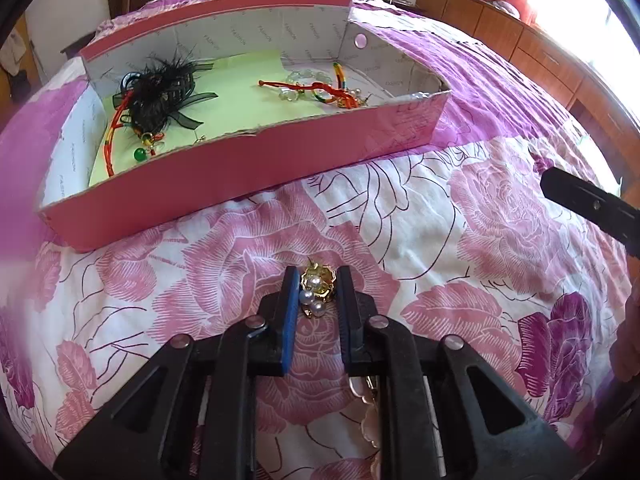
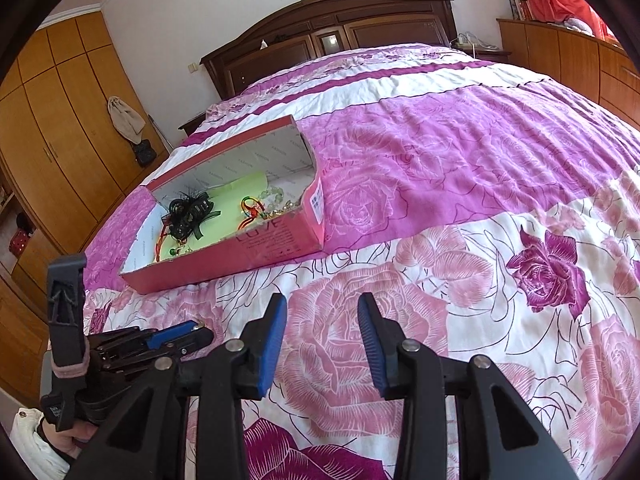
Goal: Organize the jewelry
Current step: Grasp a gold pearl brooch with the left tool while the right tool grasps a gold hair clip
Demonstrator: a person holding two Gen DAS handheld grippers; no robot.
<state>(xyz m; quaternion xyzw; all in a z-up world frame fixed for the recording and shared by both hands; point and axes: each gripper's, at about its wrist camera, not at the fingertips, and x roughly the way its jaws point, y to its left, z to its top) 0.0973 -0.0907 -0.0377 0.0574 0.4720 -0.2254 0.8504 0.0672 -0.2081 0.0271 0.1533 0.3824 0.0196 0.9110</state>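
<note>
Bedspread [image 1: 460,216] with pink and purple roses lies under both grippers. Beyond the left gripper [image 1: 318,280] sits one open pink cardboard box [image 1: 256,168], its near wall standing between the fingertips and the contents. Inside, far left of that gripper, is one black feathered hair clip [image 1: 164,92] over a red cord with a green bead [image 1: 140,155]; far right is a tangle of one red-and-green cord bracelet [image 1: 332,90] and clear beads, too knotted to count. Between the left gripper's blue pads lies a gold brooch [image 1: 316,286] with three pearls; the pads have closed onto its sides and grip it against the bedspread. More gold-toned pieces [image 1: 368,408] lie under its right arm, mostly hidden. The right gripper [image 2: 322,300] hangs with its pads apart over bare fabric, nothing between them. In the right wrist view the brooch is hidden behind the left gripper's fingers [image 2: 176,332].
</note>
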